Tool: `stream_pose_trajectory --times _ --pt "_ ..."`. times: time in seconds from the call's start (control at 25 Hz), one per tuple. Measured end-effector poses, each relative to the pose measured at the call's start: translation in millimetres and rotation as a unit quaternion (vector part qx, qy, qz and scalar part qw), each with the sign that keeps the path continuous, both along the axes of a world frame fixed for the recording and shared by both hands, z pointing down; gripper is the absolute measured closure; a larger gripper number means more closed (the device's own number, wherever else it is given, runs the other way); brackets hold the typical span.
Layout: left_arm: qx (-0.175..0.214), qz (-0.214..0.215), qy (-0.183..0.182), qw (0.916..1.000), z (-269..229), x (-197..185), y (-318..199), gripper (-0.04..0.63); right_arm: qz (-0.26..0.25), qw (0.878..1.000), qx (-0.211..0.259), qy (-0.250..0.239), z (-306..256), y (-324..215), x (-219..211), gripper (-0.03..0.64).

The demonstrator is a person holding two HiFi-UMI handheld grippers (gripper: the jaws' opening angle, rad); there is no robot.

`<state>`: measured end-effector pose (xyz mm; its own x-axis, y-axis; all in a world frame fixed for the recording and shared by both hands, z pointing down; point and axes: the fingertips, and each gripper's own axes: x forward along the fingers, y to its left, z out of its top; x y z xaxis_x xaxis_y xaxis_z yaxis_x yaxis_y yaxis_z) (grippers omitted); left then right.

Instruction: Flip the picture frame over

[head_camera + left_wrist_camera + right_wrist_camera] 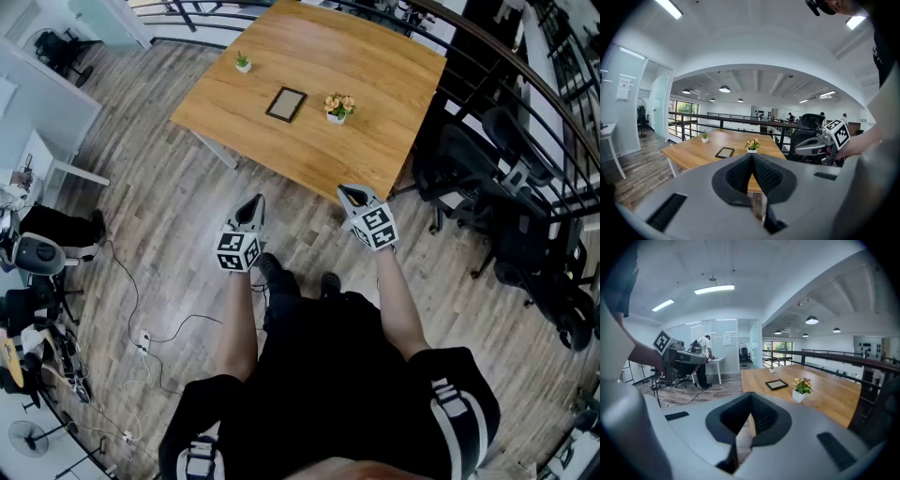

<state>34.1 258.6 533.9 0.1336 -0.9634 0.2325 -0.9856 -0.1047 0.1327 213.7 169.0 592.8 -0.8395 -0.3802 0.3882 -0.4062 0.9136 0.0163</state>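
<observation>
Picture frame (286,103) flat on desk (384,84), 12 o'clock of grippers, well apart. Left gripper (252,210), right gripper (353,196): fingers pressed together, empty. Frame likely light, stiff, glass fragile; pinch one edge.

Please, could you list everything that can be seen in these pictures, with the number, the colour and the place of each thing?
table: one, light wood, ahead of the person
picture frame: one, dark border, lying flat near the table's middle
flower pot: one, white with yellow and pink blooms, right of the frame and apart from it
small plant: one, green in a white pot, left of the frame and farther back on the table
office chairs: several, black, right of the table
railing: one, black, behind the chairs
floor: grey-brown wood planks
left gripper: one, grey with a marker cube, jaws shut and empty, short of the table
right gripper: one, the same, jaws shut and empty, at the table's near edge
</observation>
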Motion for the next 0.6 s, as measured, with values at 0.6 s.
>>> stream_pose_trajectory --times 0.6 --pt "0.006 -0.015 0.0 0.9999 -12 2 12 0.575 -0.011 1.0 0.022 -0.011 -9 9 -7 0.609"
